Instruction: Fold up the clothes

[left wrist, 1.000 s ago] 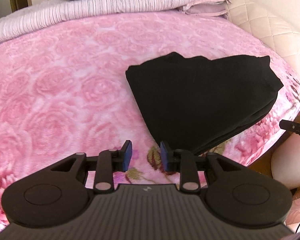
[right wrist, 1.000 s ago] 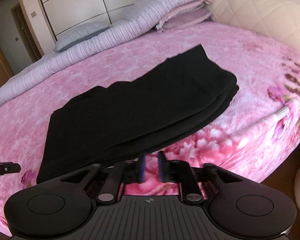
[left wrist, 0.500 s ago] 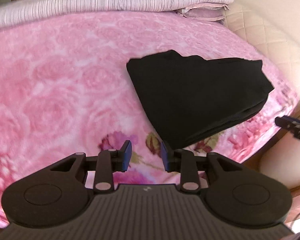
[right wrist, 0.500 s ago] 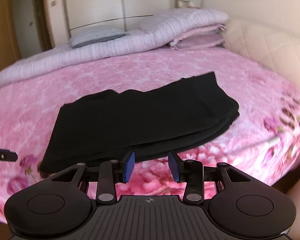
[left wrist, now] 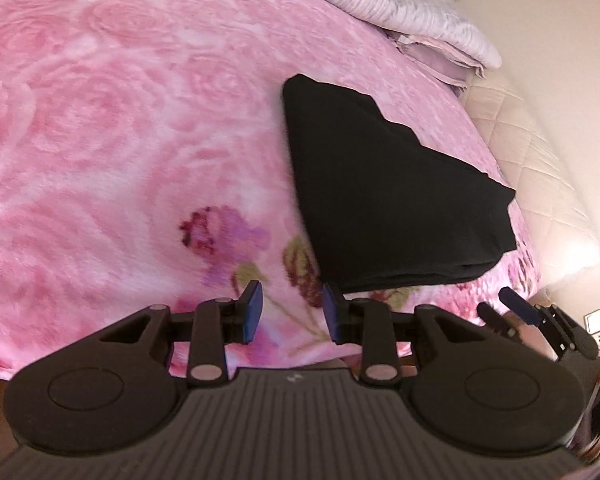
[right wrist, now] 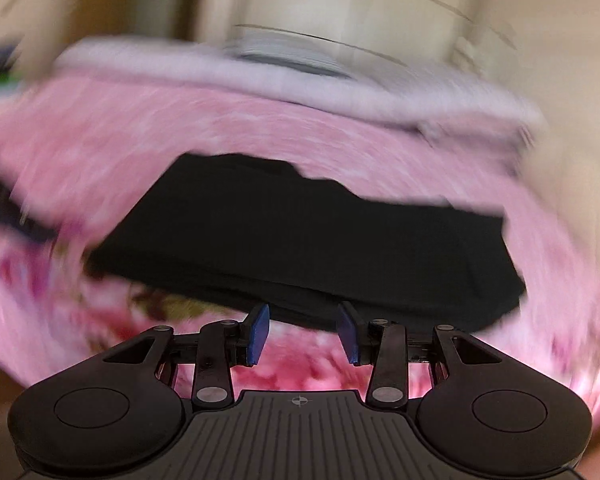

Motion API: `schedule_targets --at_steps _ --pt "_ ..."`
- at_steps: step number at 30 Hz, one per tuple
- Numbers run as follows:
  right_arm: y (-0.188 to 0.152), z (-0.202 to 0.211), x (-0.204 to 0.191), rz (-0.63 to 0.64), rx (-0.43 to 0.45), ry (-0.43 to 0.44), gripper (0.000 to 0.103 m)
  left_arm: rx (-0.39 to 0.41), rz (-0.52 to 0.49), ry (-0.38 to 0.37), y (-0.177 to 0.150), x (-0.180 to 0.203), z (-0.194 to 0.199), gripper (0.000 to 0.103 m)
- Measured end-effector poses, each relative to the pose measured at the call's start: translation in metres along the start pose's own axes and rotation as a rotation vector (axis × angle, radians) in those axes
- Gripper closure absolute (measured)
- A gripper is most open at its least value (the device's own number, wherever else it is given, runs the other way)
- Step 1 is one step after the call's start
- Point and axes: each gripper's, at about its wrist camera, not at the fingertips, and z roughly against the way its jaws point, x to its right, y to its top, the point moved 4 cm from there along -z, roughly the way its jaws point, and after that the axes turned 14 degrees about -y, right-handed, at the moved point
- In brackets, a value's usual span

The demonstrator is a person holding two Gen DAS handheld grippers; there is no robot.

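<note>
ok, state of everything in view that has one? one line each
Black folded garment: folded in several layers, lying flat on the blanket, not held.
Pink rose-print fleece blanket: spread over the bed, under the garment.
Striped lilac bedding: folded, stacked at the far end of the bed.
Left gripper: jaws open, empty, just short of the garment's near corner.
Right gripper: jaws open, empty, at the garment's near edge; view motion-blurred.
</note>
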Motion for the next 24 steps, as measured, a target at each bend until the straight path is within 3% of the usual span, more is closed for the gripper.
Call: schedule_targets --at_steps 4,7,9,14,24 --pt "-0.004 0.000 -0.061 0.378 0.133 -0.019 0.062 0.008 0.023 0.007 0.004 -0.012 0.000 0.076" --pt "-0.010 -0.004 -0.096 0.569 0.223 -0.017 0.060 0.012 0.034 0.007 0.007 -0.019 0.000 0.076" --pt "-0.011 -0.008 -0.113 0.631 0.264 -0.006 0.056 0.014 0.037 0.003 0.010 -0.023 0.000 0.076" --pt "-0.013 -0.019 -0.144 0.708 0.311 0.033 0.041 0.013 0.048 -0.010 0.016 -0.033 -0.003 0.076" --pt "-0.015 -0.038 -0.175 0.706 0.403 -0.050 0.040 0.014 0.061 -0.040 0.032 -0.043 -0.014 0.076"
